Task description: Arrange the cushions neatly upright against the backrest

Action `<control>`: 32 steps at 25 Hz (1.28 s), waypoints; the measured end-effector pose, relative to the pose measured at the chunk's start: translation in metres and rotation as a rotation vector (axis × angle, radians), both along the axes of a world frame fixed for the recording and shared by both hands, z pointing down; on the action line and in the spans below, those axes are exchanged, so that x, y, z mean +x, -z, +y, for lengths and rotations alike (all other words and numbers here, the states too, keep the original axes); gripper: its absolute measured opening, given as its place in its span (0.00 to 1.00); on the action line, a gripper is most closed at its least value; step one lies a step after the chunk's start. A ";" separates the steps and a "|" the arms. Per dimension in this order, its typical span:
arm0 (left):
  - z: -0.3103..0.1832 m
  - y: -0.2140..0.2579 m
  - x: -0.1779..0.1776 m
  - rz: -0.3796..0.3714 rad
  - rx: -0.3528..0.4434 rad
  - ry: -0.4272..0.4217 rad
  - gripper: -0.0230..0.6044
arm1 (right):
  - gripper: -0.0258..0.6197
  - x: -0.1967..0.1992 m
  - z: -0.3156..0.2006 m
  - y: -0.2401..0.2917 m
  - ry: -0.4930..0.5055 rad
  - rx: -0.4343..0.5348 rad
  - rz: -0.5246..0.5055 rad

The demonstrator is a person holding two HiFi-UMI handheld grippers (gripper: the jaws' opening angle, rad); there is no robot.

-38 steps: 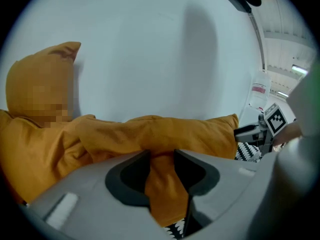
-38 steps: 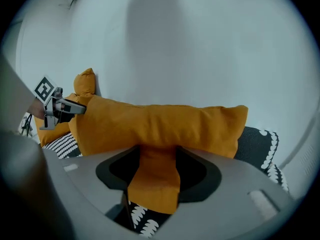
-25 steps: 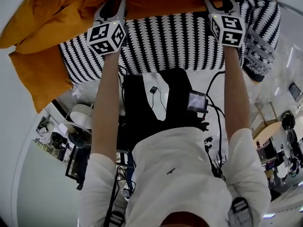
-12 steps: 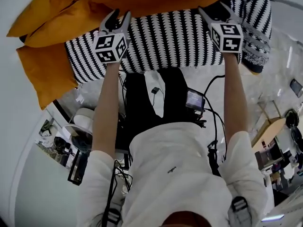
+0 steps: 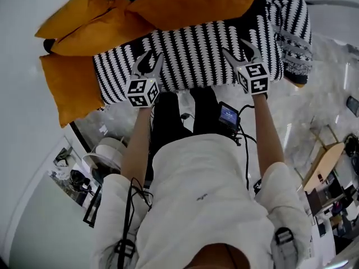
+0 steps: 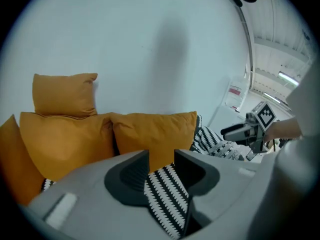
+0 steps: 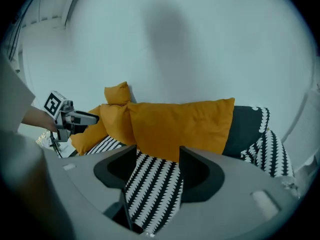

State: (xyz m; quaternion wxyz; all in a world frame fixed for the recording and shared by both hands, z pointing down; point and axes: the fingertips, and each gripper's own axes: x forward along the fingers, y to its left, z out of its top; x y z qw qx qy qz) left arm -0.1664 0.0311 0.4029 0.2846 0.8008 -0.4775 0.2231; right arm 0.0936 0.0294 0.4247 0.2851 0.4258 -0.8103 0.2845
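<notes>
Orange cushions (image 5: 190,4) cropped; left fingers (image 6: 131,176) apart, right fingers (image 7: 197,174) apart but closing, both empty

A white wall (image 6: 150,44) backs the scene. A small lit screen (image 5: 228,115) sits at the waist of a person in a white shirt (image 5: 202,195), black cables (image 5: 246,160) trailing; a wooden table (image 5: 327,154) stands at right.

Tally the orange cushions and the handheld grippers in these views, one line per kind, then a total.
Orange cushions: 4
Grippers: 2, the left gripper and the right gripper
Total: 6
</notes>
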 end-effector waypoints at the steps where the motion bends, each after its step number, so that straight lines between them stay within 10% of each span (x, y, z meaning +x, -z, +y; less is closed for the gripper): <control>1: 0.009 0.009 0.001 0.016 0.004 0.014 0.28 | 0.48 -0.003 0.009 0.006 0.005 -0.002 -0.012; 16: 0.090 0.092 0.027 0.107 0.058 0.003 0.12 | 0.08 0.001 0.105 0.055 -0.107 0.011 -0.206; 32: 0.252 0.136 -0.027 0.208 0.148 0.016 0.04 | 0.08 -0.072 0.257 0.112 -0.051 0.091 -0.234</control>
